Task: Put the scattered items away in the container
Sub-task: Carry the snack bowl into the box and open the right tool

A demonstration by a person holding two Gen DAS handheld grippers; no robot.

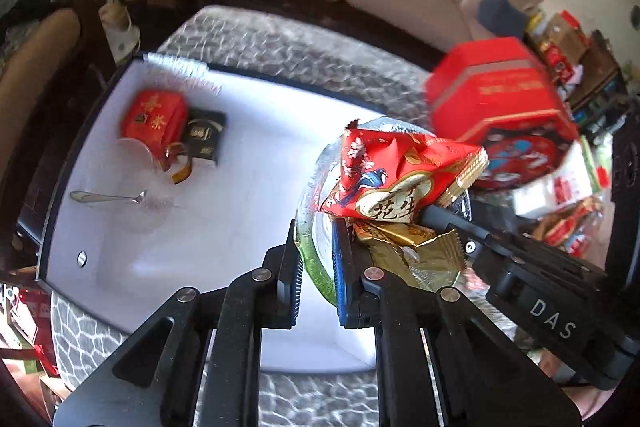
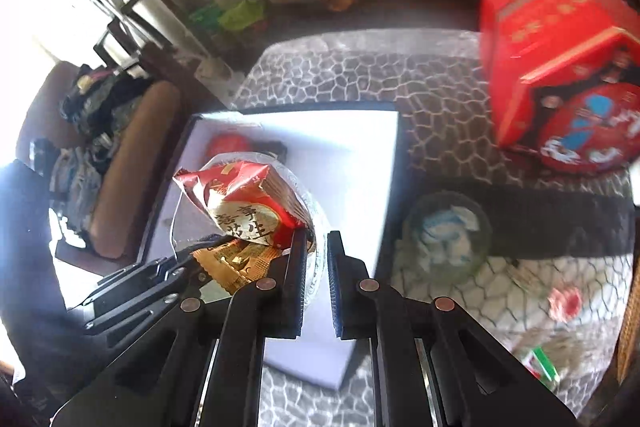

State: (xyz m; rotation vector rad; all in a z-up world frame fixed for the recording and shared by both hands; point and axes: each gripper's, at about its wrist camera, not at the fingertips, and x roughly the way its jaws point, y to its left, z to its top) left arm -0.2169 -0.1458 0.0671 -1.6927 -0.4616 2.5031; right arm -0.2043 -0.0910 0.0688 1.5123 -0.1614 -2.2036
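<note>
Bowl [image 1: 316,259], glass and carrying a red packet [image 1: 400,175] over a gold packet [image 1: 416,251], hangs above the white box [image 1: 240,155], which sits on the worktop [image 1: 304,55]. Left gripper [image 1: 318,279] pinches its near rim; right gripper [image 2: 318,287] pinches the opposite rim, jaws straddling the edge. Both are equally near. As I judge it, the box floor lies straight below, so lowering together suits.
</note>
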